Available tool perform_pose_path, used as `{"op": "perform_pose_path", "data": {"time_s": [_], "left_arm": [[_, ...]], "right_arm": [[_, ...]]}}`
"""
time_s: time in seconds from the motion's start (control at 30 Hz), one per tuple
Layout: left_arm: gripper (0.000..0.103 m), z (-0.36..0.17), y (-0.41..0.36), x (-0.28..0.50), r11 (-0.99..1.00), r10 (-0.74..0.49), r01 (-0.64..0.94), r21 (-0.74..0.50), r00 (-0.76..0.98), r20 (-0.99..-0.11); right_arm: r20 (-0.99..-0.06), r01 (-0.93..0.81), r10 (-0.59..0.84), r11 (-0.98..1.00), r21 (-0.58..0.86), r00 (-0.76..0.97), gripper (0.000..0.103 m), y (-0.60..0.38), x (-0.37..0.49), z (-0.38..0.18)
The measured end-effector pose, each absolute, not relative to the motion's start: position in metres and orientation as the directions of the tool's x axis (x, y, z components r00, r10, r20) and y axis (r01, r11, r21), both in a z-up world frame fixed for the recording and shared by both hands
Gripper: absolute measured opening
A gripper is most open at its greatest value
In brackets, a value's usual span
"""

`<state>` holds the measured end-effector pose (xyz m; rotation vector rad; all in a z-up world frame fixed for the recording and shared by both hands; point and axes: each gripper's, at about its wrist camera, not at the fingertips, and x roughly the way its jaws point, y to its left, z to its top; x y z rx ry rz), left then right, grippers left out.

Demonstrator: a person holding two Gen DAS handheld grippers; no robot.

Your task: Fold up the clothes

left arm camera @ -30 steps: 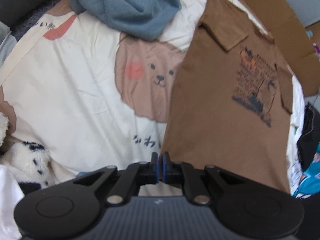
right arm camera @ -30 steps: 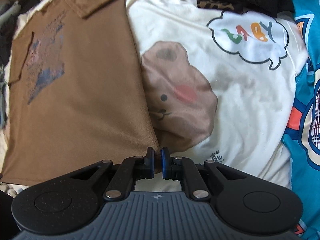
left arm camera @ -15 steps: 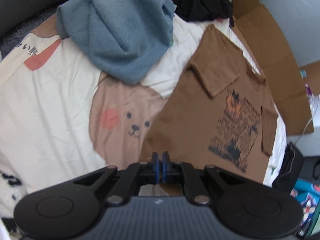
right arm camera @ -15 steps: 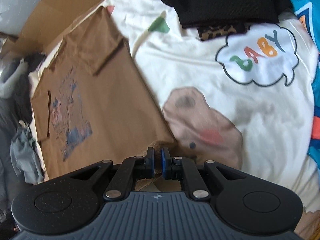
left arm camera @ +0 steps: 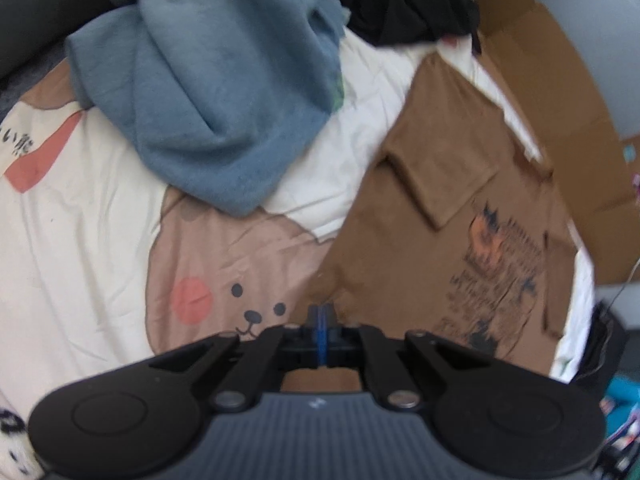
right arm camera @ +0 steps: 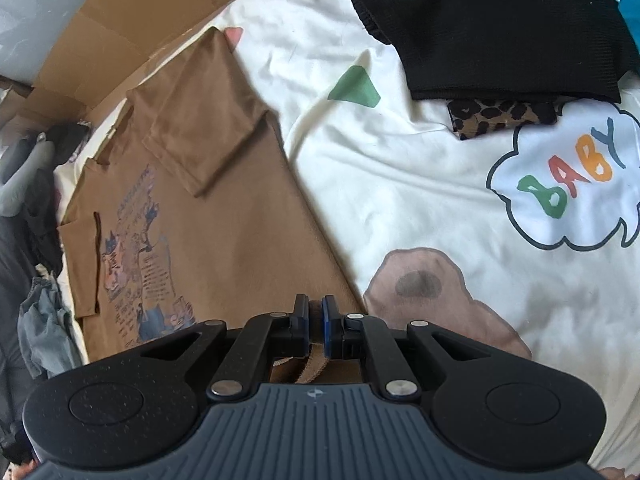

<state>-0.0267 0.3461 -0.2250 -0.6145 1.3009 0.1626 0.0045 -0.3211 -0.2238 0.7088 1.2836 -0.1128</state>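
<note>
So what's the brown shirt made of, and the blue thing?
The brown shirt looks like thin, matte cotton jersey: it lies flat with crisp folds and takes a printed picture. The blue thing looks like thicker, fuzzy knit or fleece, bunching in soft, rounded heaps. Neither can be told for sure.

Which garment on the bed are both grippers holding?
The brown printed T-shirt, hem pinched by left gripper and right gripper; the blue sweater lies untouched.

Both wrist views low, close over the bed, perhaps from opposite corners of the shared brown T-shirt
</note>
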Motion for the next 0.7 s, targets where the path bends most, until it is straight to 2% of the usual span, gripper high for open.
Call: {"op": "perform_pose_path", "data": {"time_s": [0.1,0.23,0.4,0.7], "left_arm": [[0.002,-0.232,0.338,-0.025,0.866,-0.212,-0.396,-0.305,0.261,-0.942],[0.009,-0.241,0.33,-0.019,0.903,-0.192,-0.334,-0.271,0.25,-0.949],[0.01,-0.253,0.315,-0.011,0.941,-0.171,-0.249,-0.229,0.233,-0.957],[0.01,-0.261,0.295,-0.009,0.968,-0.182,-0.124,-0.217,0.241,-0.953]], "right_arm": [[-0.892,0.451,0.292,0.782,0.431,0.346,0.008,-0.322,0.005,-0.221],[-0.873,0.428,0.268,0.788,0.441,0.407,0.031,-0.326,0.001,-0.211],[-0.895,0.369,0.212,0.855,0.364,0.392,0.032,-0.327,-0.004,-0.206],[-0.924,0.084,0.183,0.971,0.223,0.337,0.032,-0.28,0.002,-0.226]]}}
